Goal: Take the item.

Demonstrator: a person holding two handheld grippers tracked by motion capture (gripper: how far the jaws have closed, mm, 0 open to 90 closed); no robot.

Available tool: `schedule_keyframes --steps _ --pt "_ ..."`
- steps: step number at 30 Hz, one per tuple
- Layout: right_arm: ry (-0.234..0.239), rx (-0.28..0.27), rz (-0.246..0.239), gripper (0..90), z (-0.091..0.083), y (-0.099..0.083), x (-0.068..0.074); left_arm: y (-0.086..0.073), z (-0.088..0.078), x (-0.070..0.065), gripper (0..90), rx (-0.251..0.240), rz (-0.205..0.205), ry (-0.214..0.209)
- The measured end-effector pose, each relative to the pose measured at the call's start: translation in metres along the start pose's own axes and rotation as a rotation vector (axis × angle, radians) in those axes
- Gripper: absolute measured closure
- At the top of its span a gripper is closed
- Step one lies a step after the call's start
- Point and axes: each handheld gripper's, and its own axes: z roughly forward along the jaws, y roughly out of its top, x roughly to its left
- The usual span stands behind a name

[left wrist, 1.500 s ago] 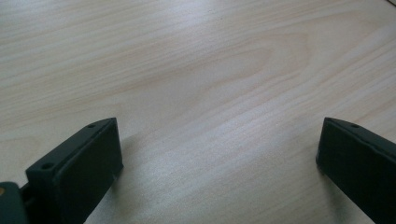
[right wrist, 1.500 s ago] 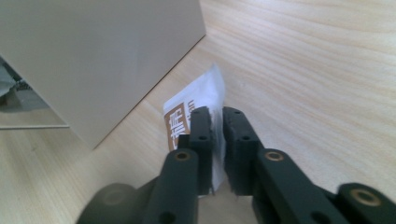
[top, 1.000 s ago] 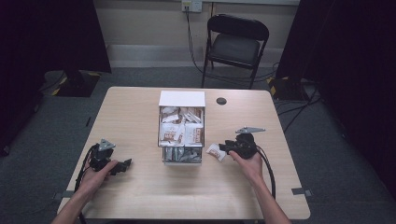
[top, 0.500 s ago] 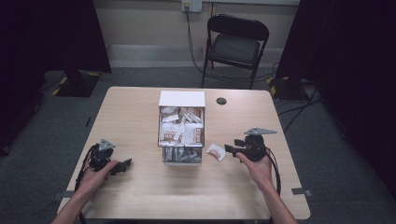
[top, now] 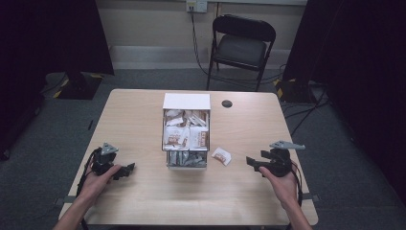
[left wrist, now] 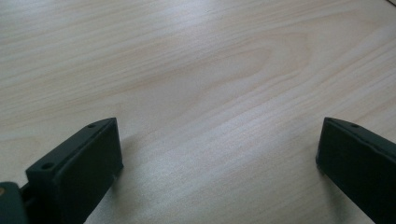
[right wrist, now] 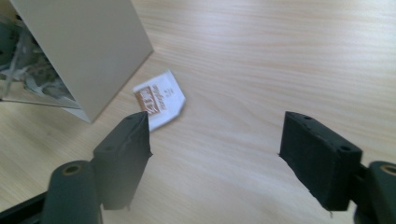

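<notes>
A person is sitting at the near edge of a pale wooden table (top: 143,120), both forearms reaching in from the bottom of the high view.

The left gripper (top: 125,170) is resting on the table at the near left, held in the person's left hand (top: 95,179). Its two black jaws are standing wide apart with bare wood between them, as the left gripper view shows.

The right gripper (top: 252,163) is sitting at the near right in the person's right hand (top: 282,184), pointing left toward the middle of the table. Its jaws have just been opening and are now standing apart with nothing between them.

A small white sachet (top: 221,156) with brown print is lying flat on the table, apart from the right gripper's jaws and just right of the near end of the box. In the right gripper view the sachet (right wrist: 159,99) is lying beyond the left jaw's tip, close to the box's pale side wall.

At the middle of the table an open white box (top: 186,101) is standing, packed with more sachets in white and brown wrappers.

Farther off, a small dark round grommet (top: 227,103) is sitting in the tabletop to the right of the box. Beyond the table, a black folding chair (top: 242,48) is standing against the far wall on grey carpet.
</notes>
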Motion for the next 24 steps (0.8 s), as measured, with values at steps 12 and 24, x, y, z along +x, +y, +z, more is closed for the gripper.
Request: schedule_keyframes --steps 12,24 --pt "-0.183 0.074 0.119 18.6 -0.004 -0.037 -0.041 0.000 0.000 0.000 0.0 0.000 0.001 -0.001" --pt "-0.338 0.111 0.098 17.5 0.000 -0.054 -0.049 0.000 0.000 0.000 0.0 0.000 0.000 0.000"
